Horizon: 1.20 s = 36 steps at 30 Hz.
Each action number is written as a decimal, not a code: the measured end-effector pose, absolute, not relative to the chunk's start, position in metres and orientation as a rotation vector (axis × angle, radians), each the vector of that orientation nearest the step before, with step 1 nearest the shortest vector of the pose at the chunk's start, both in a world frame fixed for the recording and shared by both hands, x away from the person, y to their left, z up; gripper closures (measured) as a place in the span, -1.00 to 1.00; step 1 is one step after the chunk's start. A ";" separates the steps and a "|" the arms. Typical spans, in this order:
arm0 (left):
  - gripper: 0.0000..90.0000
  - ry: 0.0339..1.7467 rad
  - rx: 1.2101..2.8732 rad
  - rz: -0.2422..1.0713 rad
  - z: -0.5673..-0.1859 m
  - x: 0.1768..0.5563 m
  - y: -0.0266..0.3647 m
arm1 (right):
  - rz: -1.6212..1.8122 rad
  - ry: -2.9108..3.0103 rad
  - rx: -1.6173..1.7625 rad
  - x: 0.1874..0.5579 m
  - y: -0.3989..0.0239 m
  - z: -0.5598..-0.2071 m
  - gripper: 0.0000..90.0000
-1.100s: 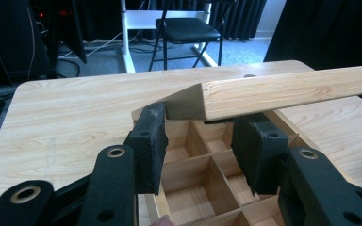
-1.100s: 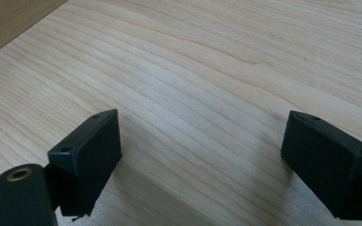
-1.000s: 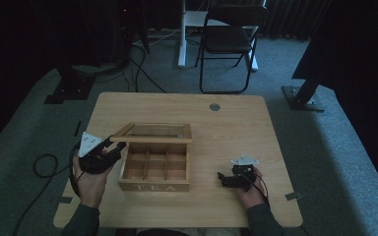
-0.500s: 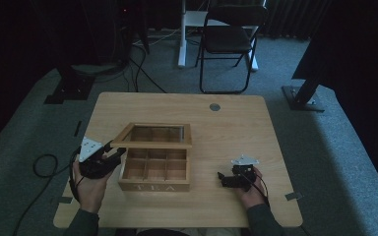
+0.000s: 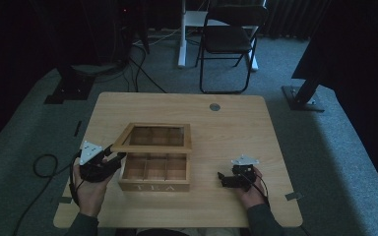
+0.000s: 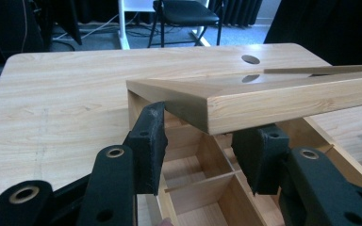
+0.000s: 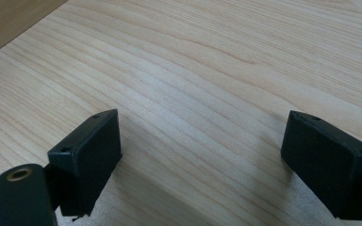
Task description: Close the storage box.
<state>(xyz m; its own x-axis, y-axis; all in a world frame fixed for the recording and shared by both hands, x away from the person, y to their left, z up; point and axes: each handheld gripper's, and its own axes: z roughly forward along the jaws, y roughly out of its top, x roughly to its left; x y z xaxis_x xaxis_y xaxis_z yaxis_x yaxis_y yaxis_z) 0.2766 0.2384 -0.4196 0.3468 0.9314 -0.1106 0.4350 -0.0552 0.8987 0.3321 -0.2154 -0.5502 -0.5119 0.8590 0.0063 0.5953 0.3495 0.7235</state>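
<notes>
Near the front edge of the table, my left gripper props up the lid of the wooden tea box.
Beside that box's left front corner my left gripper's jaws stand parted, one on each side of the lid's corner; I cannot tell whether the pads press on it. The lid is a pale wood frame around a clear pane, tilted up over the box, its thick edge square-cut with plain grain. Under it the box shows thin wooden dividers making small square compartments, and the front wall bears the letters TEA. To the box's right, well apart from it, my right gripper rests low over bare light-grained tabletop, jaws spread wide, nothing between them.
</notes>
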 end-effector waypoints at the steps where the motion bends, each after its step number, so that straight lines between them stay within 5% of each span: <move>1: 0.22 1.241 1.659 0.654 -0.420 0.277 0.238 | 0.965 2.242 1.276 0.332 -0.215 -0.550 -0.73; 36: 0.18 1.263 1.656 0.623 -0.439 0.266 0.238 | 0.964 2.243 1.276 0.332 -0.216 -0.550 -0.73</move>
